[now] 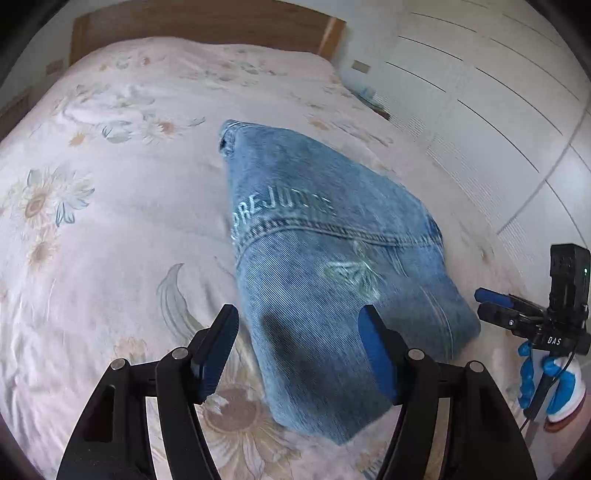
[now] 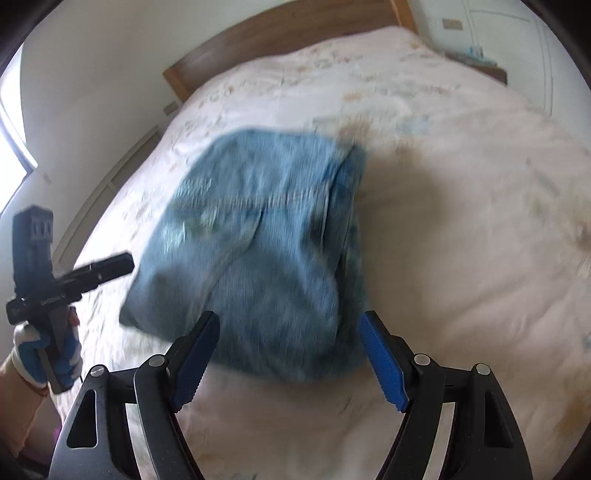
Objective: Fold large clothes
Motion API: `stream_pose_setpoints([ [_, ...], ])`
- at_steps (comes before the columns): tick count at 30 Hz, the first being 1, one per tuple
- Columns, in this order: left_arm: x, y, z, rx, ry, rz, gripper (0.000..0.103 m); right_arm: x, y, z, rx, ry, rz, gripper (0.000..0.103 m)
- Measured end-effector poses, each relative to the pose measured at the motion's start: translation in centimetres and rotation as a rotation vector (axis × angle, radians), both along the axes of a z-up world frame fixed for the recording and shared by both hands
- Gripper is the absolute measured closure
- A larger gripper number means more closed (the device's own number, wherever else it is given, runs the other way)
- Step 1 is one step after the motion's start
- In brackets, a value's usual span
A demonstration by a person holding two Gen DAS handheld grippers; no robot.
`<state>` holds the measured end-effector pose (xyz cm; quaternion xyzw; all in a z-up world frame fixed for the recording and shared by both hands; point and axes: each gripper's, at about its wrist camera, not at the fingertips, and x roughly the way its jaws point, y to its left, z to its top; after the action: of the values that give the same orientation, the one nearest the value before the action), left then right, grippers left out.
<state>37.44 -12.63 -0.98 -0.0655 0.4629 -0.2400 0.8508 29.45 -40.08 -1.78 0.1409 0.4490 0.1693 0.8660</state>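
A folded blue denim garment (image 1: 325, 266) with pale lettering and a butterfly motif lies on the bed; it also shows, blurred, in the right wrist view (image 2: 266, 258). My left gripper (image 1: 299, 332) is open and empty, held above the garment's near end. My right gripper (image 2: 288, 339) is open and empty, above the garment's near edge. The right gripper also appears at the right of the left wrist view (image 1: 491, 304). The left gripper appears at the left of the right wrist view (image 2: 114, 266).
The bed carries a pale pink floral bedspread (image 1: 110, 221) with a wooden headboard (image 1: 207, 26) at the far end. White wardrobe doors (image 1: 498, 92) stand to the right. A small bedside table (image 2: 480, 62) sits by the headboard.
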Motion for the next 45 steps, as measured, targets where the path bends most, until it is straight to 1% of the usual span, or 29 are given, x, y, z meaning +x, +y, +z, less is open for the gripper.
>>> stream_pose_setpoints([
  [1,0.7,0.0,-0.2,-0.006,0.016,0.005,0.034,0.6,0.0,0.3,-0.007,-0.001,-0.009,0.021],
  [2,1.4,-0.1,-0.5,-0.004,0.028,0.006,0.027,1.6,0.0,0.4,-0.019,0.010,-0.021,0.020],
  [4,2.5,-0.5,-0.9,-0.005,0.049,0.004,0.026,3.1,-0.1,-0.2,-0.010,0.049,-0.026,0.020],
  [7,3.6,-0.8,-1.9,-0.039,0.088,-0.008,0.026,4.9,-0.2,-1.9,0.026,0.115,-0.041,0.020],
  [8,3.8,-0.8,-2.4,-0.043,0.102,-0.010,0.026,5.5,-0.1,-2.8,0.060,0.149,-0.030,0.018],
  [9,4.0,-0.8,-3.0,-0.051,0.117,-0.013,0.024,5.9,0.0,-3.5,0.091,0.174,-0.022,0.016],
  [10,4.0,-0.6,-3.6,-0.068,0.132,-0.012,0.021,6.1,0.1,-4.0,0.113,0.195,-0.015,0.011],
  [11,4.1,-0.2,-4.4,-0.096,0.154,-0.012,0.014,6.4,0.2,-4.7,0.131,0.221,-0.007,0.011],
  [12,4.0,0.1,-4.9,-0.120,0.168,-0.014,0.013,6.5,0.2,-5.2,0.143,0.235,-0.001,0.010],
  [14,4.1,0.7,-6.0,-0.176,0.200,-0.019,0.011,6.5,0.1,-6.1,0.184,0.254,0.020,0.010],
  [16,4.3,1.0,-6.8,-0.242,0.232,-0.029,0.011,6.5,0.1,-6.4,0.193,0.259,0.040,0.009],
  [17,4.4,1.0,-7.0,-0.271,0.244,-0.046,0.014,6.5,0.4,-6.5,0.188,0.259,0.058,0.009],
  [19,4.3,0.7,-7.1,-0.285,0.232,-0.069,0.017,6.6,0.7,-6.6,0.180,0.260,0.077,0.009],
  [20,4.3,0.8,-7.1,-0.307,0.228,-0.080,0.026,6.7,0.7,-6.7,0.194,0.262,0.083,0.018],
  [21,4.4,1.1,-7.1,-0.343,0.234,-0.083,0.034,6.7,0.7,-6.8,0.216,0.261,0.090,0.031],
  [22,4.3,1.4,-7.0,-0.369,0.237,-0.085,0.038,6.7,0.7,-7.1,0.269,0.268,0.110,0.046],
  [23,4.3,1.8,-6.8,-0.391,0.233,-0.089,0.046,6.7,0.7,-7.3,0.285,0.268,0.101,0.054],
  [24,4.2,2.1,-6.5,-0.401,0.225,-0.093,0.054,6.7,0.7,-7.3,0.297,0.260,0.098,0.059],
  [26,3.9,2.7,-5.3,-0.420,0.195,-0.095,0.063,6.5,0.5,-7.0,0.332,0.232,0.085,0.068],
  [27,3.8,3.0,-4.6,-0.431,0.179,-0.096,0.066,6.4,0.6,-6.5,0.334,0.210,0.085,0.069],
  [28,3.7,3.4,-4.0,-0.441,0.167,-0.090,0.067,6.3,0.9,-6.0,0.328,0.193,0.089,0.071],
  [31,3.6,5.4,-2.2,-0.454,0.132,-0.061,0.068,6.1,2.5,-3.7,0.280,0.129,0.122,0.073],
  [35,2.1,9.4,0.1,-0.409,0.073,-0.019,0.068,5.6,5.2,-2.3,0.297,0.089,0.159,0.073],
  [37,0.9,12.0,0.4,-0.385,0.057,0.020,0.068,5.6,7.1,-2.3,0.315,0.081,0.187,0.073],
  [39,0.0,14.0,-0.1,-0.352,0.054,0.062,0.068,5.7,9.6,-2.5,0.333,0.081,0.229,0.073],
  [40,-0.4,15.0,-0.9,-0.341,0.074,0.086,0.067,5.7,10.7,-2.8,0.335,0.085,0.244,0.073],
  [42,-0.9,16.5,-3.4,-0.311,0.149,0.138,0.060,5.6,13.0,-3.6,0.323,0.099,0.275,0.073],
  [43,-1.3,16.7,-4.4,-0.300,0.169,0.153,0.057,5.5,13.7,-4.2,0.309,0.109,0.273,0.071],
  [45,-2.3,17.6,-4.8,-0.312,0.154,0.182,0.050,4.8,14.1,-5.3,0.302,0.138,0.244,0.066],
])
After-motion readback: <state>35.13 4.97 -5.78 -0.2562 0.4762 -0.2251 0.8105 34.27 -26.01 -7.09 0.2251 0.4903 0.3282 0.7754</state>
